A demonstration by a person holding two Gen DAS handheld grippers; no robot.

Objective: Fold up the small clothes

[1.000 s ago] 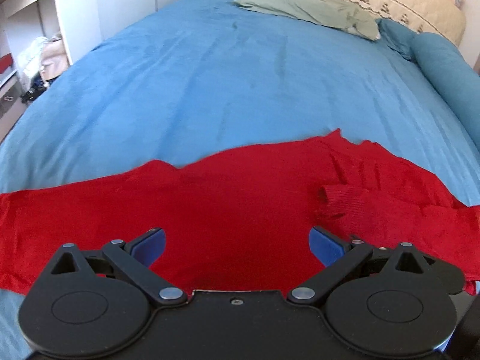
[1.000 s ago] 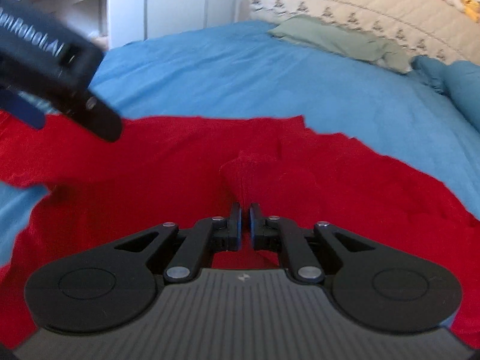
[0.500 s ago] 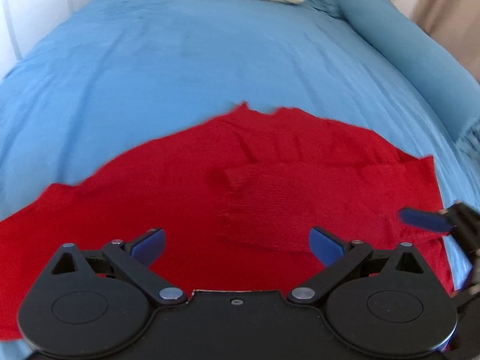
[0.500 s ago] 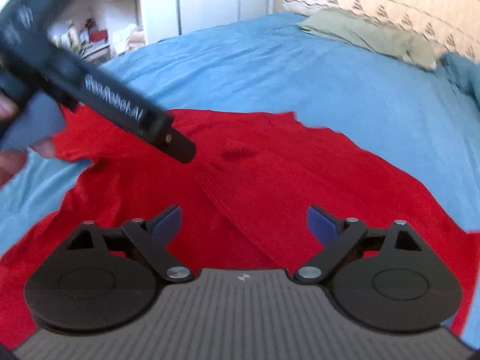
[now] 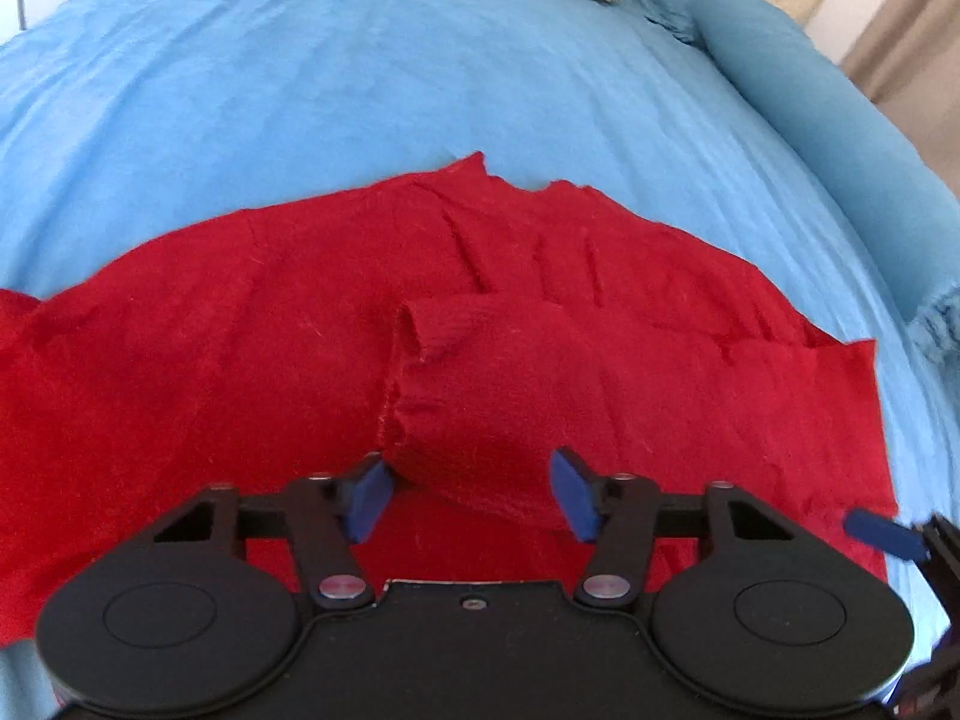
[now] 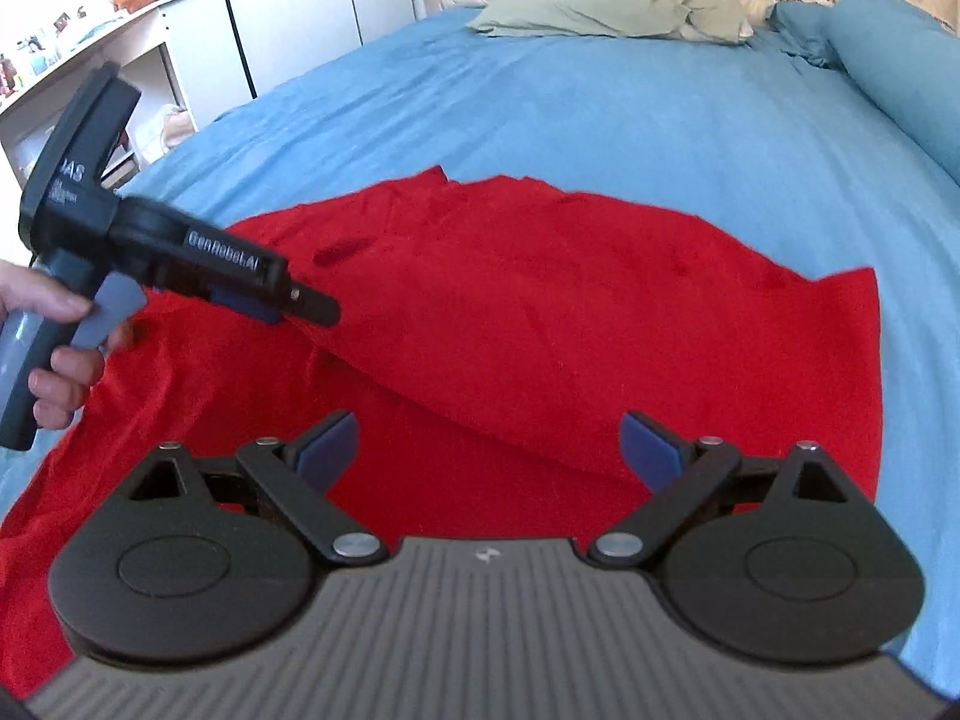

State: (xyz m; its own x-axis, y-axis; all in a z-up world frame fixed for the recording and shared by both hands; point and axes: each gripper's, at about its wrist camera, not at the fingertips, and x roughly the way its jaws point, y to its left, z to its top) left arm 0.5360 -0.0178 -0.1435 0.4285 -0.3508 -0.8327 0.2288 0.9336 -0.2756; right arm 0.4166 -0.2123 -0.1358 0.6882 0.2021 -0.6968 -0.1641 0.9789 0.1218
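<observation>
A red knit sweater (image 5: 210,330) lies spread on the blue bed; it also shows in the right wrist view (image 6: 570,300). One sleeve (image 5: 510,396) is folded in across the body, its cuff end pointing left. My left gripper (image 5: 471,498) is open, its blue pads on either side of the sleeve's near edge, close to the cuff. In the right wrist view the left gripper (image 6: 300,306) sits low over the sleeve's end. My right gripper (image 6: 489,450) is open and empty, above the sweater's near right part.
The blue bedsheet (image 5: 360,72) stretches far ahead. A green pillow (image 6: 600,12) and a blue bolster (image 6: 888,66) lie at the head of the bed. A white shelf unit (image 6: 120,60) stands off the bed's left side.
My right gripper opened and let go of the sleeve, then drew back to the right. My left gripper swung right toward the folded sleeve's cuff and narrowed its opening around it.
</observation>
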